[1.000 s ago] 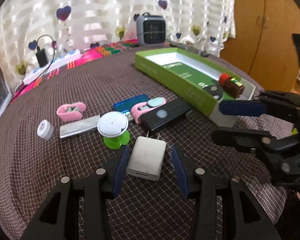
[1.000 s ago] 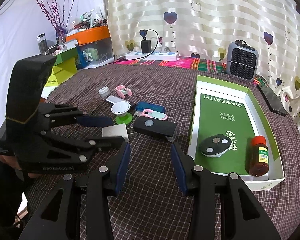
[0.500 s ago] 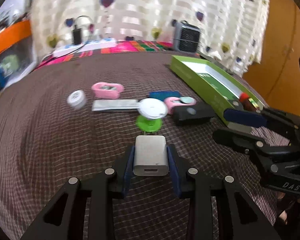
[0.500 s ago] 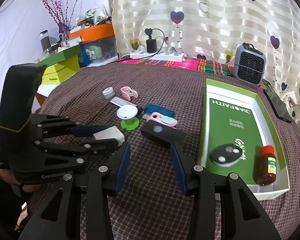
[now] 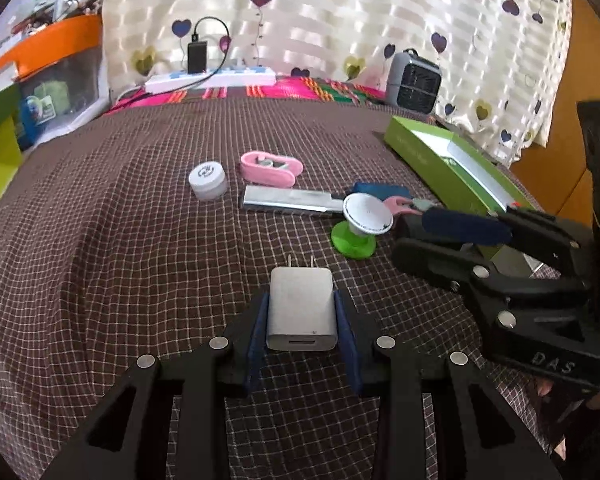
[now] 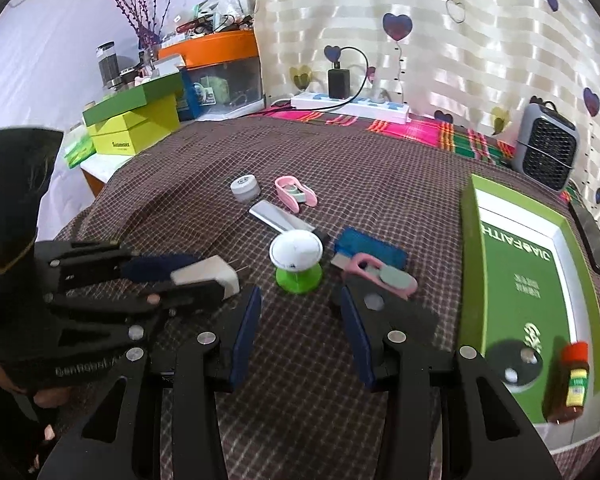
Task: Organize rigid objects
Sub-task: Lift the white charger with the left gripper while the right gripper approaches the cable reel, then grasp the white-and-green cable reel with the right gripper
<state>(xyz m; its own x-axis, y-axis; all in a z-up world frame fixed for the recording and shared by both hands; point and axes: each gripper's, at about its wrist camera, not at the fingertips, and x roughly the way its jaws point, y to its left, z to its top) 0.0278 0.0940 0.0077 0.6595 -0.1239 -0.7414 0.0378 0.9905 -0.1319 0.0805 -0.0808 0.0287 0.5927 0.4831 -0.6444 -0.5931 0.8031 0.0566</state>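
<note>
The left gripper (image 5: 302,322) has its pads pressed on both sides of the white wall charger (image 5: 301,312), prongs pointing away from it. The right gripper (image 6: 300,320) is parted with nothing between its fingers; the black adapter (image 6: 392,312) lies just past its right finger. Farther ahead sit the green-based stand (image 6: 298,258), a metal bar (image 6: 278,218) and a small white jar (image 6: 245,187). The green tray (image 6: 470,264) off to the right looks like the drop spot, so next comes carrying the charger across.

"JIAOFAITH" on green box (image 6: 540,280) floor; "Sutomolex" on yellow box (image 6: 134,130).
</note>
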